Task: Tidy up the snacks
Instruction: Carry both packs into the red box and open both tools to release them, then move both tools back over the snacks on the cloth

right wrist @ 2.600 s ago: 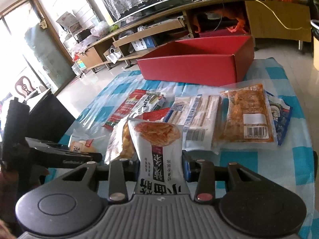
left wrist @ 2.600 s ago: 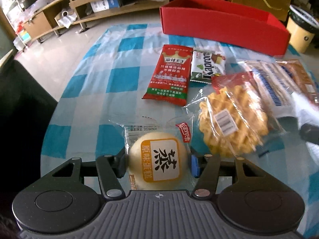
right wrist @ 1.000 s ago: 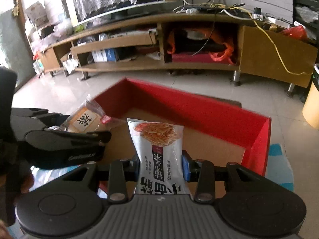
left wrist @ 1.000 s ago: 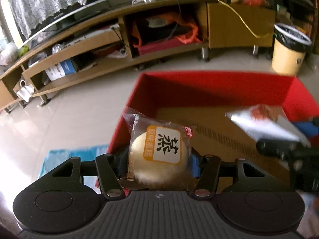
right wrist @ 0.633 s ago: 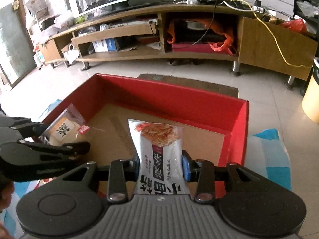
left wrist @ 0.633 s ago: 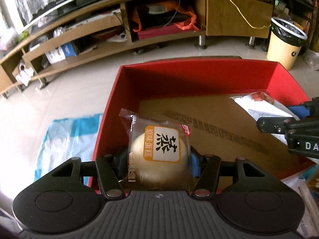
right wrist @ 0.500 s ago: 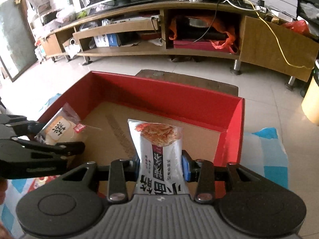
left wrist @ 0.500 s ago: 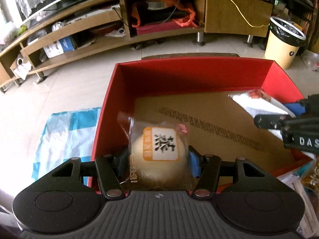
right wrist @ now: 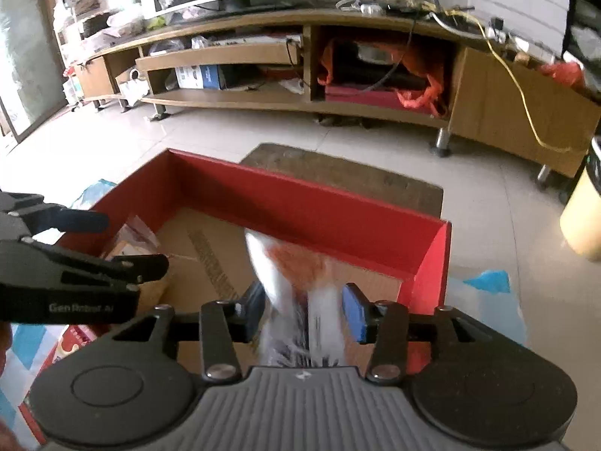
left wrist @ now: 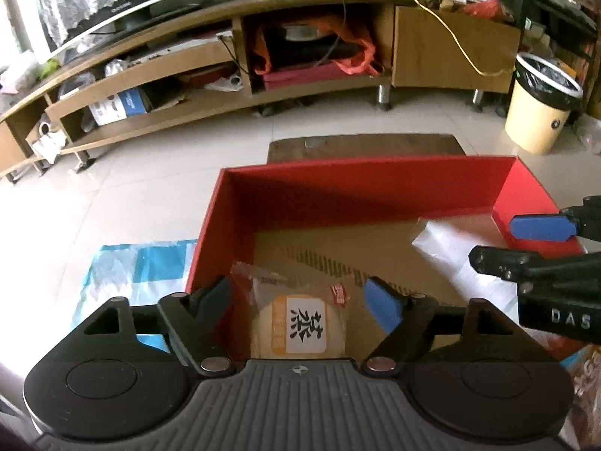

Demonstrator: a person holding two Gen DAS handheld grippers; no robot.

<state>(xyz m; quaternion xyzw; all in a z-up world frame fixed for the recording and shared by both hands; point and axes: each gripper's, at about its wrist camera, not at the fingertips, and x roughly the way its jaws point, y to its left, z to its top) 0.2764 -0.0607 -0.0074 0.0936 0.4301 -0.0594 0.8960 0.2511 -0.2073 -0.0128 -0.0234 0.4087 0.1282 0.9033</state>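
Both grippers, left gripper (left wrist: 302, 298) and right gripper (right wrist: 304, 310), spread, opening over one red box (left wrist: 360, 184) holding two, seemingly loose, snacks.

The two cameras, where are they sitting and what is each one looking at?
Left wrist: sits on the left gripper, looking down into the red box; its opening fingers flank the steamed cake packet; the right gripper pokes in at right.
Right wrist: sits on the right gripper, facing the same box; its fingers are opening beside the blurred white snack bag; the left gripper shows at left.
Shared: box, both snacks, wooden TV stand.
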